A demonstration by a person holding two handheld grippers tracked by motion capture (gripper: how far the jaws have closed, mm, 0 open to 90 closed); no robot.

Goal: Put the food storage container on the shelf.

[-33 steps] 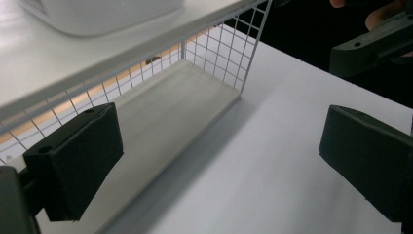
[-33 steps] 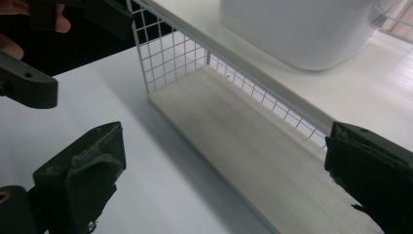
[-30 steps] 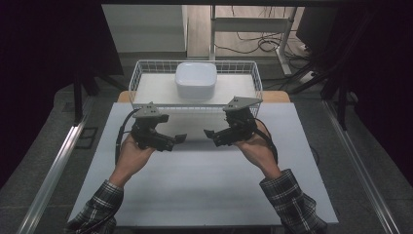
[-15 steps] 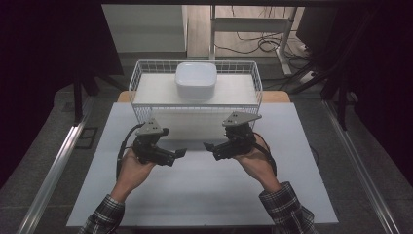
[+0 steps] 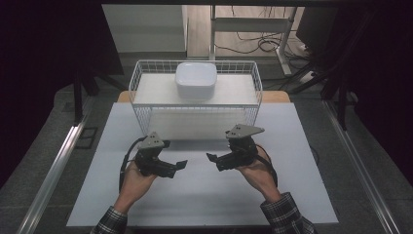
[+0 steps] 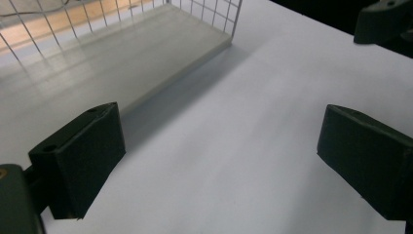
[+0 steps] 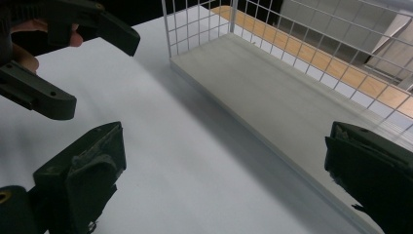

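A white wire basket (image 5: pixel 146 122) stands at the back of the white table top (image 5: pixel 195 195), with a white square bowl (image 5: pixel 196 79) resting across its top rim. My left gripper (image 5: pixel 181 165) is held low over the table in front of the basket's left half, jaws wide open and empty, pointing right. My right gripper (image 5: pixel 210 158) is in front of the basket's right half, open and empty, pointing left toward the other one. The basket's near corner (image 6: pixel 229 34) is in the left gripper view. The right gripper view has the basket's floor (image 7: pixel 272 92) and the left gripper (image 7: pixel 73 63).
A metal rail (image 5: pixel 58 161) runs along the table's left side and another (image 5: pixel 360 165) along the right. Cables (image 5: pixel 253 46) and a desk frame lie on the floor behind the basket. Bare white surface lies between and in front of the grippers.
Both hands have drawn back toward the person, away from the basket front, and the grippers sit lower over the table. Both stay open and empty.
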